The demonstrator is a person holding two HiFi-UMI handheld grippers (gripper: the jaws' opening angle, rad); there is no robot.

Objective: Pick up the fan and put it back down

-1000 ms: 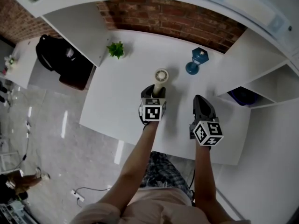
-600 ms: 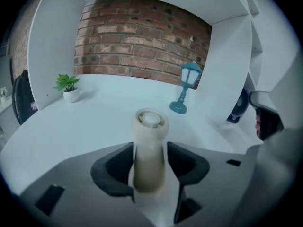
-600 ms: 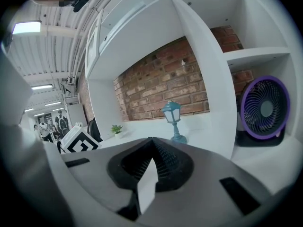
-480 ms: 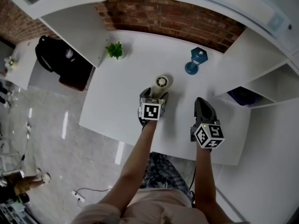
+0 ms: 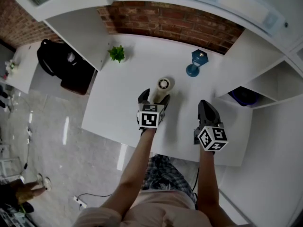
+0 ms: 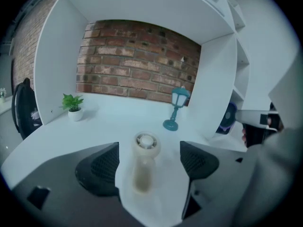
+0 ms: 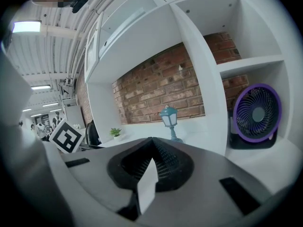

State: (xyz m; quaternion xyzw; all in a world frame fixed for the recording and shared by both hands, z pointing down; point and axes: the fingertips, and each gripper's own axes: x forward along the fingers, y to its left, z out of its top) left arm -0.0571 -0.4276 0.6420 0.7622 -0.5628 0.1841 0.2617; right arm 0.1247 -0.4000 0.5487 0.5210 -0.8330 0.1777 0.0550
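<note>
Object: small cream handheld fan (image 6: pixel 142 166), with a round head, pale hub, short grille spokes and a plain tapering handle; matte plastic, slightly darker beige low on the handle.

Where it is: directly between the two jaws of the left gripper (image 5: pixel 155 98), on the white desk top (image 5: pixel 118 103), base down near the jaw roots, head out past the jaw tips.

Long axis: handle to head runs upright off the desk; in the left gripper view it sits as a vertical column centred in the gap.

Facing: round face is turned back toward the left gripper and the person, away from the red brick wall (image 5: pixel 180 18). The grille shows in both the head view and the left gripper view.

Left claw: released and opening; jaws spread wide, black ribbed pads (image 6: pixel 106 162) clear of the handle on both sides, white desk showing in each gap. Fan stands on its own.

Right claw: right gripper (image 5: pixel 204 107) is clenched, jaws meeting in a ridge with nothing between them. It is well to the right of the left gripper, over the desk's near part.

Beyond left claw: teal lantern-shaped lamp (image 5: pixel 195 63) ahead and to the right, well apart from the fan; small green potted plant (image 5: pixel 117 52) ahead and to the left by the wall.

Right of right claw: purple-rimmed round fan (image 7: pixel 257 113) in a shelf compartment.
</note>
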